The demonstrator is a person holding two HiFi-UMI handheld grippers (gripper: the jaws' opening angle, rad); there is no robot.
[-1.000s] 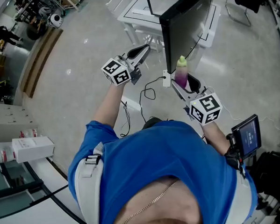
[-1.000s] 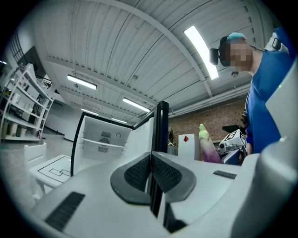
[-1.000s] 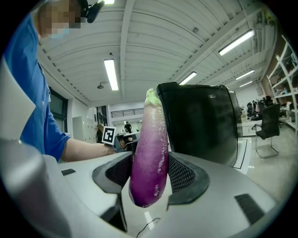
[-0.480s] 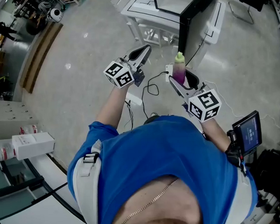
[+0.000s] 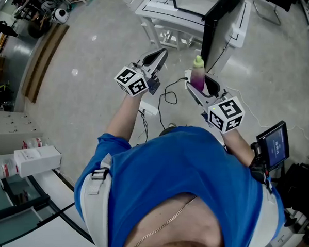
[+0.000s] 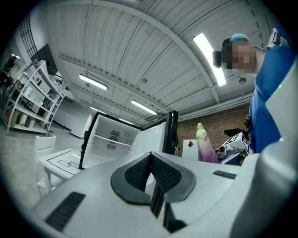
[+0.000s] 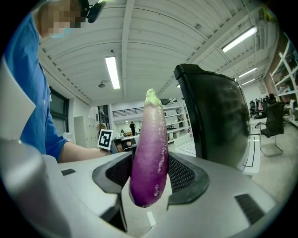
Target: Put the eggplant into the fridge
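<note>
We've got the eggplant (image 7: 150, 153) standing upright, clamped in our right claw (image 5: 200, 89) near the open fridge (image 6: 114, 137) (door swung wide); left claw (image 6: 150, 174) is pinched closed on nothing

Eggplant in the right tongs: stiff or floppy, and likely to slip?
Probably stiff: the eggplant stands upright in the right tongs without drooping. Its glossy, tapered skin looks slippery, so it could slide through the grip. Gripped near its lower end, with most of its length above, it may pivot if jolted.
</note>
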